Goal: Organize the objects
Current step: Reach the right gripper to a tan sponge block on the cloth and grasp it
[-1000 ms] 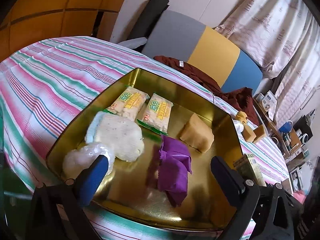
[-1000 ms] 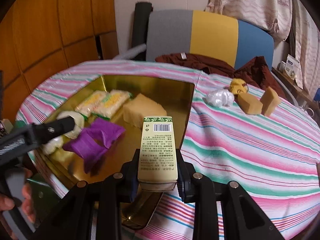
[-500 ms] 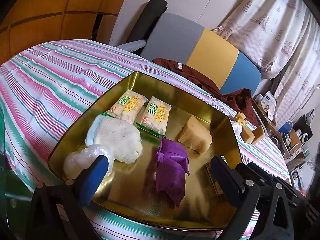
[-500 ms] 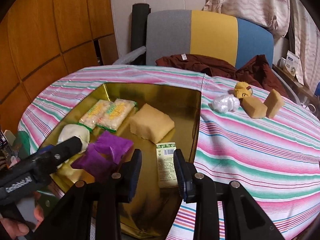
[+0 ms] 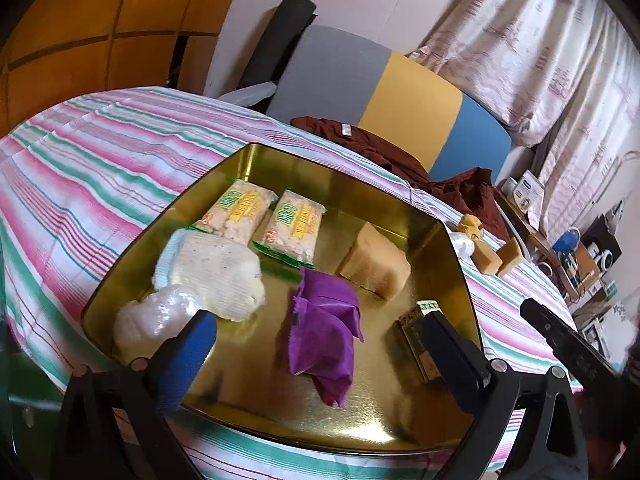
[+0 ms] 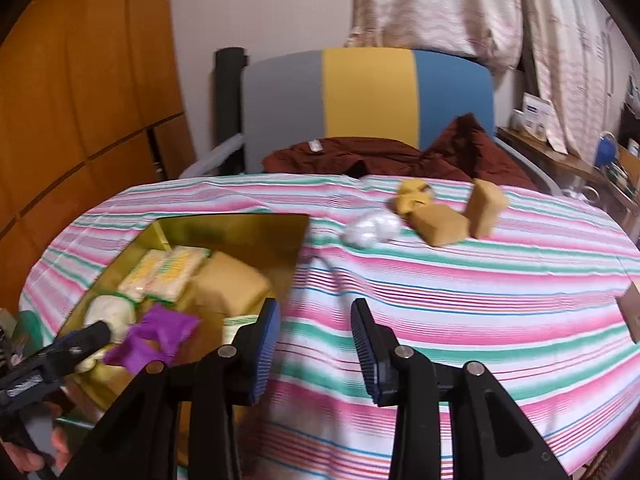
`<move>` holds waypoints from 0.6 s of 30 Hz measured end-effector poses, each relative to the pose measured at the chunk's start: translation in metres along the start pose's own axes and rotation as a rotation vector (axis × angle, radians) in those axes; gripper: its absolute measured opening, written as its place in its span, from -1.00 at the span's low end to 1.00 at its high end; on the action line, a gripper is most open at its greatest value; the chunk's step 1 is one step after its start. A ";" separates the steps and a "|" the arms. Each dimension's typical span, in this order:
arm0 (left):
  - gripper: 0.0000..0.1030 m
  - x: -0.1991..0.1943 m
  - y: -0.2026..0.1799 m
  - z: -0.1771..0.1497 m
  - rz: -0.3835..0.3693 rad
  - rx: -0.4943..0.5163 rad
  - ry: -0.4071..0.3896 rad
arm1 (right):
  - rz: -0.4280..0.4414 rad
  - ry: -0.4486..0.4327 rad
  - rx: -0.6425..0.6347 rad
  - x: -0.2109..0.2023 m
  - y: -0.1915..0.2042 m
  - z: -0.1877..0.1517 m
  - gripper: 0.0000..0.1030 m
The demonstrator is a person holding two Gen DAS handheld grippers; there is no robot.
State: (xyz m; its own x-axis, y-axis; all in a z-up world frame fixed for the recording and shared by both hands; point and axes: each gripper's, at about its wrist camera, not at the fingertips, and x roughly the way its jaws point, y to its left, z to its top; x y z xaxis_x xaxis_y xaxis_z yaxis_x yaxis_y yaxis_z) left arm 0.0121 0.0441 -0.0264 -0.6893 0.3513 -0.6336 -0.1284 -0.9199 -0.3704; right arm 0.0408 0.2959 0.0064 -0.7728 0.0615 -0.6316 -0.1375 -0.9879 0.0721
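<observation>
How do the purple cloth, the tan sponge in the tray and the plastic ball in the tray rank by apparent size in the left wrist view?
1. Purple cloth, clearly largest.
2. Tan sponge and plastic ball look alike; the ball lies nearer the camera, so I leave them unranked.

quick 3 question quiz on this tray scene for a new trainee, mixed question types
1. True or false: the purple cloth lies inside the gold tray.
2. How many yellow snack packets lie side by side in the tray?
3. What is between the right hand-held gripper pads? A) the green-labelled box B) a tan sponge block C) nothing

Key:
1. True.
2. Two.
3. C. Its jaws have just been opening and stand empty over the striped tablecloth; the box lies in the tray.
</observation>
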 end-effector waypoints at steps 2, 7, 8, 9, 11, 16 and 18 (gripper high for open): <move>1.00 0.000 -0.005 -0.002 -0.001 0.022 0.000 | -0.027 0.014 0.011 0.005 -0.014 -0.002 -0.27; 1.00 -0.001 -0.016 -0.010 -0.019 0.057 0.011 | -0.082 0.061 0.043 0.017 -0.051 -0.012 -0.27; 1.00 -0.001 -0.019 -0.012 -0.025 0.068 0.015 | -0.091 0.072 0.049 0.020 -0.058 -0.014 -0.27; 1.00 0.000 -0.021 -0.013 -0.026 0.076 0.017 | -0.101 0.083 0.057 0.023 -0.064 -0.016 -0.27; 1.00 0.001 -0.027 -0.016 -0.034 0.099 0.024 | -0.114 0.101 0.075 0.028 -0.077 -0.019 -0.27; 1.00 0.007 -0.036 -0.018 -0.034 0.118 0.052 | -0.150 0.130 0.067 0.039 -0.099 -0.023 -0.27; 1.00 0.008 -0.038 -0.017 -0.032 0.117 0.055 | -0.170 0.140 0.063 0.043 -0.110 -0.022 -0.26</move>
State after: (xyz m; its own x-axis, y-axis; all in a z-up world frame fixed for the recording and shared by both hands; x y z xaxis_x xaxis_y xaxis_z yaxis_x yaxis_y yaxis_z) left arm 0.0242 0.0852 -0.0289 -0.6437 0.3870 -0.6602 -0.2344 -0.9210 -0.3113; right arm 0.0364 0.4045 -0.0458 -0.6426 0.2018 -0.7392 -0.3006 -0.9538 0.0010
